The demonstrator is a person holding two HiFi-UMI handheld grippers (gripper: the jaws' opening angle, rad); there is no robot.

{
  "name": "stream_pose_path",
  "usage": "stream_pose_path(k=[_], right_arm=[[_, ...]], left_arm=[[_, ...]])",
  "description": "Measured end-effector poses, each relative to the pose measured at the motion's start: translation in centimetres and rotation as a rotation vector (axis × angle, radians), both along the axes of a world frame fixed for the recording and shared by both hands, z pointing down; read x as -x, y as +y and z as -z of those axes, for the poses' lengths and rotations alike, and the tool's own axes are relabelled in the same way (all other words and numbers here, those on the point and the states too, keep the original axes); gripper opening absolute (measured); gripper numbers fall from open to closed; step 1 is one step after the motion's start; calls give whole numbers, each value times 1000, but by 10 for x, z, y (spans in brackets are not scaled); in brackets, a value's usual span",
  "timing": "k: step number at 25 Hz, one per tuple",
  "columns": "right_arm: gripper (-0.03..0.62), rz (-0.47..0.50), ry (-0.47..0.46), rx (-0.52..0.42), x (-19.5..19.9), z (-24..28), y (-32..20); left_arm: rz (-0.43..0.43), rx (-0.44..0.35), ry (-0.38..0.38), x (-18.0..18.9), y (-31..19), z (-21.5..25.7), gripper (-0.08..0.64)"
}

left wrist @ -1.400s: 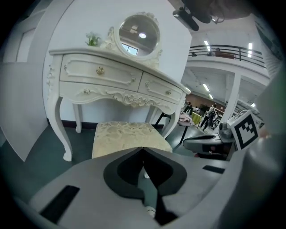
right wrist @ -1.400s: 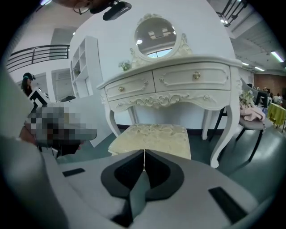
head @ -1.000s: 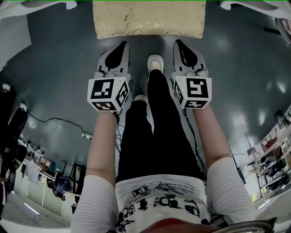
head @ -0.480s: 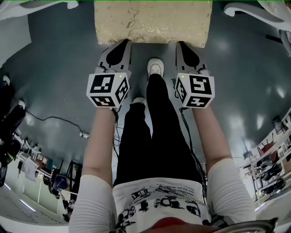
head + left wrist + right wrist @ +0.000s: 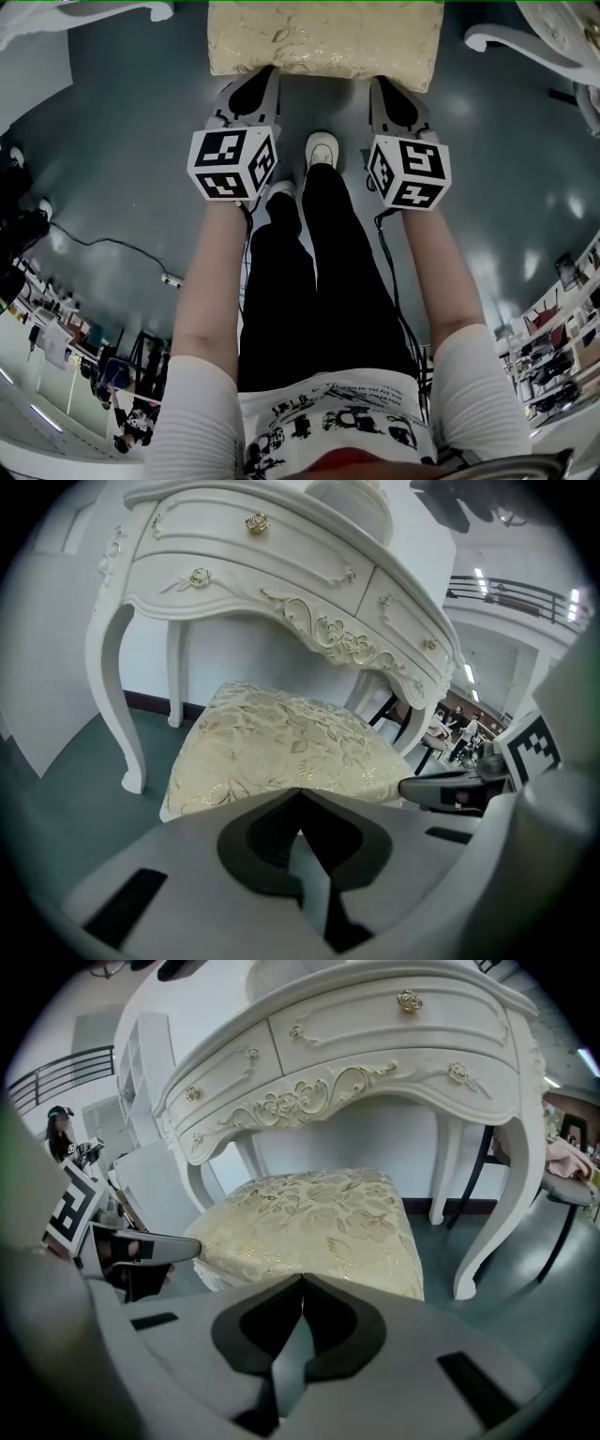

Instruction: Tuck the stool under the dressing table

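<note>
The stool (image 5: 323, 36) has a cream cushion with a gold leaf pattern and stands at the top of the head view, partly under the white carved dressing table (image 5: 281, 574). In both gripper views the cushion (image 5: 281, 747) (image 5: 319, 1222) lies straight ahead below the table's drawers (image 5: 375, 1030). My left gripper (image 5: 265, 77) is shut, its tips against the cushion's near edge on the left. My right gripper (image 5: 380, 86) is shut too, touching the near edge on the right. Neither holds anything.
White curved table legs (image 5: 117, 696) (image 5: 492, 1204) flank the stool. The floor (image 5: 122, 141) is dark grey-green. The person's legs and white shoes (image 5: 322, 150) stand between the grippers. A black cable (image 5: 103, 248) runs over the floor at left. Shelves and clutter line the room's edges.
Both grippers have moved forward and now meet the stool's near edge. The person has stepped forward, and the stool sits higher in the head view.
</note>
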State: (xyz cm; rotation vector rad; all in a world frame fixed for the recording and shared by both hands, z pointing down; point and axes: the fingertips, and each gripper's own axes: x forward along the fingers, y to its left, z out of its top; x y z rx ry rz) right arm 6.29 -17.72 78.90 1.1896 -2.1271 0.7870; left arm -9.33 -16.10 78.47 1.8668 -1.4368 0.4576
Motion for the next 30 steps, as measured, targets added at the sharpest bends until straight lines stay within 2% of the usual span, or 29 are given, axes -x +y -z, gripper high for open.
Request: stream_pose_path(k=[8, 15, 21, 30], right_arm=[[18, 11, 21, -55, 10, -5, -55], [17, -37, 38, -103, 14, 1, -88], [18, -24, 31, -131, 14, -1, -109], [18, -42, 44, -186, 18, -4, -144]], left_arm=[[-30, -68, -6, 10, -57, -4, 20], [-47, -94, -12, 12, -87, 2, 20], [-85, -136, -39, 12, -107, 0, 20], [-60, -173, -7, 17, -141, -2, 20]])
